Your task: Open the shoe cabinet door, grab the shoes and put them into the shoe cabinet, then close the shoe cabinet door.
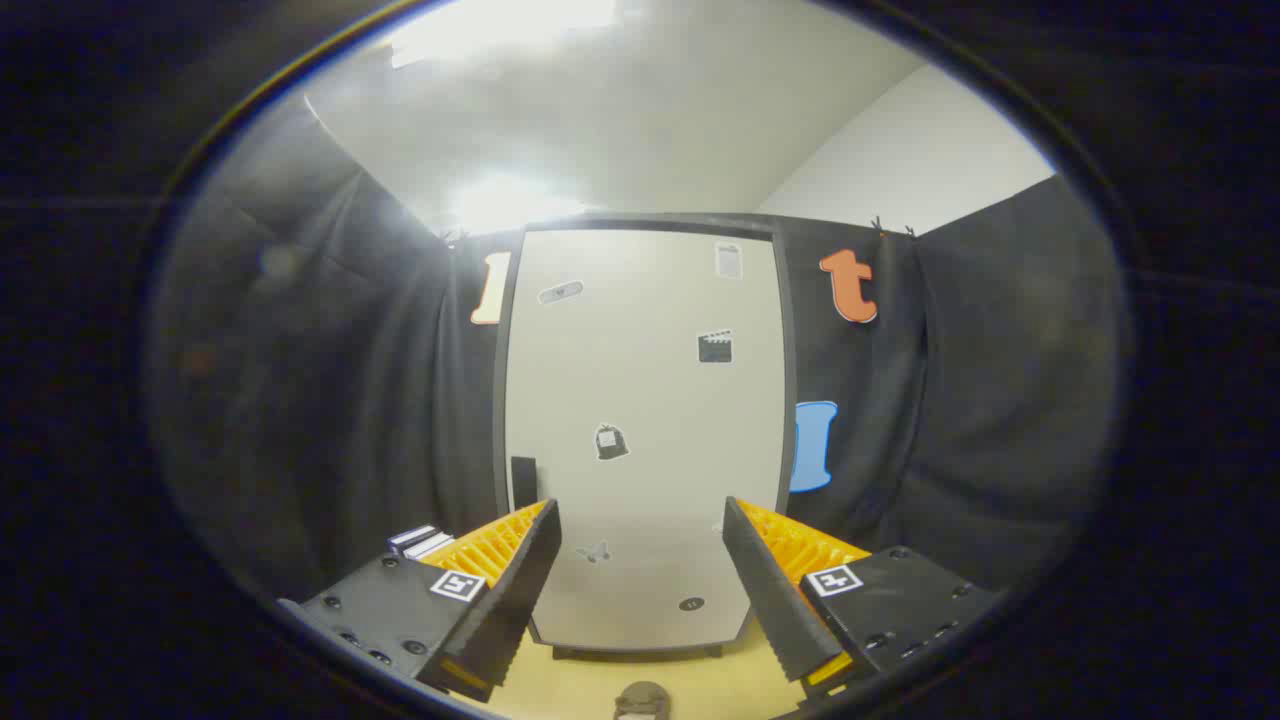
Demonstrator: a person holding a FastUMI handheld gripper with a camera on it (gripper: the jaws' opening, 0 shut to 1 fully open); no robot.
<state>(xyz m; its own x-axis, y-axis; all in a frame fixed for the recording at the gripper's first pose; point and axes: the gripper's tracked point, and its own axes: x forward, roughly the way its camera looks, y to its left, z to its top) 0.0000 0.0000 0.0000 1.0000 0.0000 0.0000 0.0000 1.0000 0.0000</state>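
Your tool (640, 560) hangs with fingers spread wide, gripping nothing, squared up to the tall white sticker-dotted shoe cabinet door (645, 430), which is shut. The small dark handle (523, 480) at its left edge is your target. Probably a shoe (642, 700) on the floor below, hard to tell.

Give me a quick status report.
Gripper open, holding nothing. Shoe cabinet door shut, beyond the fingers. Shoe on floor below. Nothing in the way.

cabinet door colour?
Off-white, dotted with small dark stickers, on the tall dark-framed shoe cabinet door; best in the gripper view, beyond the open claw.
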